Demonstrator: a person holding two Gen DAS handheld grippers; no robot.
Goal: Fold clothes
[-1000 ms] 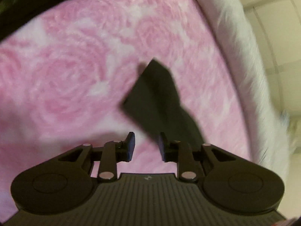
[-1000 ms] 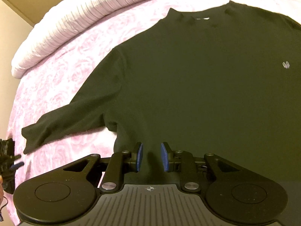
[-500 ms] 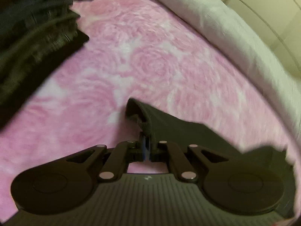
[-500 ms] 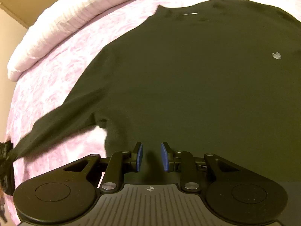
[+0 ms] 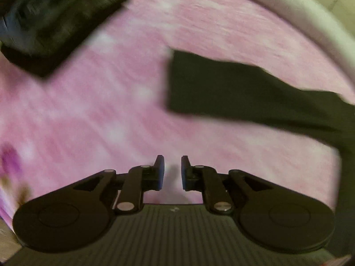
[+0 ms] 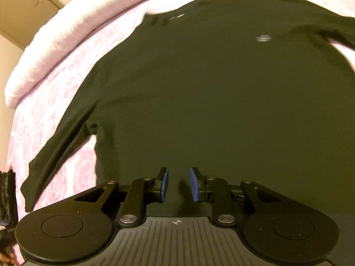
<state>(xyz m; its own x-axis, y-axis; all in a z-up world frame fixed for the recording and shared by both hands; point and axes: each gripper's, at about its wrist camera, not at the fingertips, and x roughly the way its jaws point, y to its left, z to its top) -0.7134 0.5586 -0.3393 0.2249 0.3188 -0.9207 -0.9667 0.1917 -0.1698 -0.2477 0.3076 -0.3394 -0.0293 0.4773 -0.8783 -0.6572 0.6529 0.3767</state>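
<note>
A dark long-sleeved shirt (image 6: 210,84) lies spread flat on the pink rose-patterned bedcover (image 6: 51,115), neck toward the far side. Its left sleeve (image 5: 233,88) stretches out across the cover, cuff end toward the middle of the left wrist view. My left gripper (image 5: 172,171) hovers over bare pink cover, short of the cuff; its jaws are opening and nothing is between them. My right gripper (image 6: 178,184) hangs over the shirt's lower body, jaws a little apart, nothing between its blue pads (image 6: 164,185).
A stack of dark folded clothes (image 5: 51,20) sits at the upper left of the left wrist view. A white rolled duvet (image 6: 73,33) borders the far side of the bed, with wooden cupboard doors (image 6: 28,2) behind.
The left gripper closed on the sleeve cuff, dragged it straight, then let go and drew back; the sleeve now lies stretched out. The right gripper slid across the shirt's body, opening unchanged.
</note>
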